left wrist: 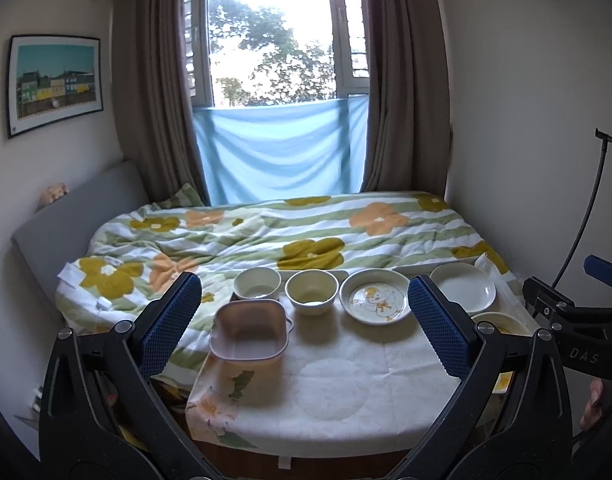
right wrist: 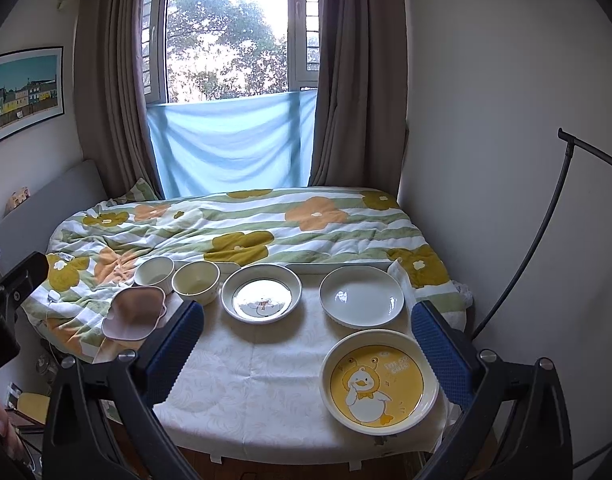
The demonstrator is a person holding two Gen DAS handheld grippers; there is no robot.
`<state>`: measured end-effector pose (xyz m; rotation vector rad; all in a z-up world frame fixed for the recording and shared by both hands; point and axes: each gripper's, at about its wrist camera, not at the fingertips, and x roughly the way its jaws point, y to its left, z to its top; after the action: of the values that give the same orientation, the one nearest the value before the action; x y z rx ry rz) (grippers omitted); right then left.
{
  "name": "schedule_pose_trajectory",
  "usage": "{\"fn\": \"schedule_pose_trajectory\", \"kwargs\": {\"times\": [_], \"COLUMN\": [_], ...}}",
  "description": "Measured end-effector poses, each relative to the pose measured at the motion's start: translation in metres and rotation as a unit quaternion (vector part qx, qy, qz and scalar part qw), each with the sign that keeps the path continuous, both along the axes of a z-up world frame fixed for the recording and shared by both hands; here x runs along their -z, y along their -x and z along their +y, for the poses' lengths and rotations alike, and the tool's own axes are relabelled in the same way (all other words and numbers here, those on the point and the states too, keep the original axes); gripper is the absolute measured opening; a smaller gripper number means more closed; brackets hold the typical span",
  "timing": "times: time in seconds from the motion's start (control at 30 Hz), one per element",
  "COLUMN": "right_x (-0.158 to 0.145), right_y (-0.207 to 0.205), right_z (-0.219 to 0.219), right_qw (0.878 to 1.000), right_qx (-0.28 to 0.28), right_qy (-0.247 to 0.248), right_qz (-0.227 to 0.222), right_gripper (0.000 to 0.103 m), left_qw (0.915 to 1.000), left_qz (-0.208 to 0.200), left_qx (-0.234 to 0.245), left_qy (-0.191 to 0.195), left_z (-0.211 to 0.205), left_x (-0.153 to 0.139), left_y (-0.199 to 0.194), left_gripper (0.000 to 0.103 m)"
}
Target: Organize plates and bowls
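Currently both my grippers are wide open and empty: the yellow duck-print ceramic plate [right wrist: 379, 380] sits on the white-clothed table [right wrist: 258, 372] just ahead of my right gripper [right wrist: 307, 340], toward its right finger, so it's nearer than my left gripper [left wrist: 304, 316].

Plates [right wrist: 361, 296]; bowls [right wrist: 196, 280] upright, unstacked
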<state>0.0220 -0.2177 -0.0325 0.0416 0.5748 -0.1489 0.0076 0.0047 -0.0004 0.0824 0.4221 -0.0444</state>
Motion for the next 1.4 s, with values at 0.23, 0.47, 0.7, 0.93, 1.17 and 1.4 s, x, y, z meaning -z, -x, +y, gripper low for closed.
{"fn": "schedule_pose_trajectory", "kwargs": {"times": [0.23,0.47,0.7,0.93,1.17,1.4], "right_x": [0.0027,0.0036,0.0037,0.0050,0.0049,0.0065], "right_y": [0.0002,0.0026,0.0032,0.0054,0.0048,0.0070], "right_z": [0.0005,0.0010,0.0019,0.0036,0.0029,0.0044], "right_qw": [1.000,1.000,1.000,1.000,1.000,1.000], "right_qx": [0.000,0.001,0.000,0.000,0.000,0.000], "right_qy": [0.000,-0.001,0.000,0.000,-0.001,0.000], "right_qz": [0.001,0.002,0.002,0.003,0.003,0.003], "right_gripper": [0.103,0.103,0.103,0.103,0.103,0.103], "left_qw": [1.0000,1.0000,1.0000,1.0000,1.0000,1.0000], "left_qz": [0.002,0.003,0.004,0.003,0.003,0.002], "left_qx": [-0.002,-0.003,-0.003,-0.004,-0.004,-0.006], "left_qy": [-0.002,0.001,0.000,0.000,0.000,0.004], "left_z": [-0.0030,-0.0034,-0.0030,-0.0034,-0.0038,-0.0029], "left_x": [0.0019,0.0019,0.0015,0.0029,0.0027,0.0018], "left_y": [0.0000,0.0005,0.0005,0.0020,0.0017,0.0059], "left_gripper": [0.103,0.103,0.103,0.103,0.103,0.103]}}
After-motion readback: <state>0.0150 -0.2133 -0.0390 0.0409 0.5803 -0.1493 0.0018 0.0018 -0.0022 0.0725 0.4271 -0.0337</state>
